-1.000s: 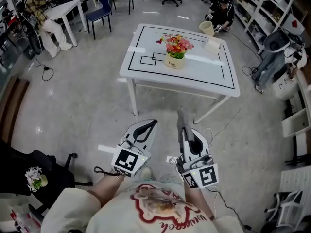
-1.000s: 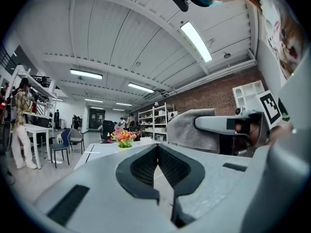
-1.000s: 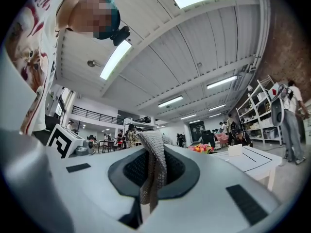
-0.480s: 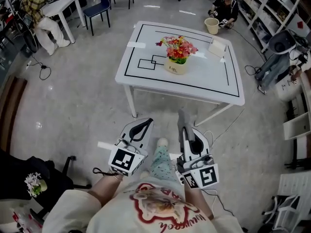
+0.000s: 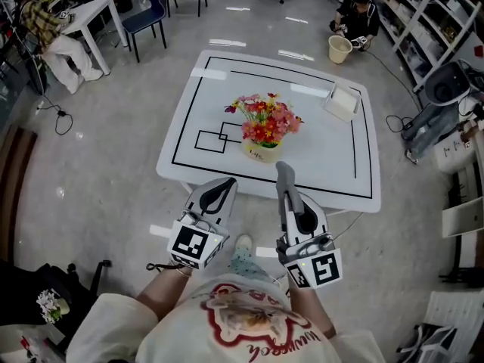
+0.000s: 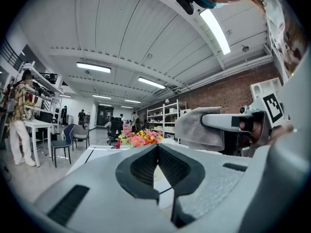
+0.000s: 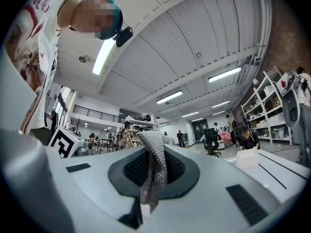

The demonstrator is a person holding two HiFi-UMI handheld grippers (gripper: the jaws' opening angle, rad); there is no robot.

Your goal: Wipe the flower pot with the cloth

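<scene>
A cream flower pot [image 5: 262,153] with red, pink and yellow flowers [image 5: 265,119] stands near the front middle of the white table [image 5: 333,165]. My left gripper [image 5: 226,182] is shut and empty, held level at the table's near edge, left of the pot. My right gripper [image 5: 284,175] is shut on a grey cloth [image 5: 283,181], just in front of the pot and to its right. In the right gripper view the cloth [image 7: 153,171] hangs from between the jaws. The left gripper view shows the flowers [image 6: 138,139] ahead and the cloth [image 6: 198,128] at the right.
A white box [image 5: 342,102] sits at the table's far right corner. Black lines mark the tabletop. Beyond the table stand a bucket [image 5: 339,49], a crouching person [image 5: 361,17], chairs [image 5: 147,2] and shelves [image 5: 446,21]. A seated person [image 5: 45,32] is at the far left.
The table and pot have come much nearer in the head view. Both grippers moved forward from over bare floor to the table's near edge, still shut, the cloth still in the right one.
</scene>
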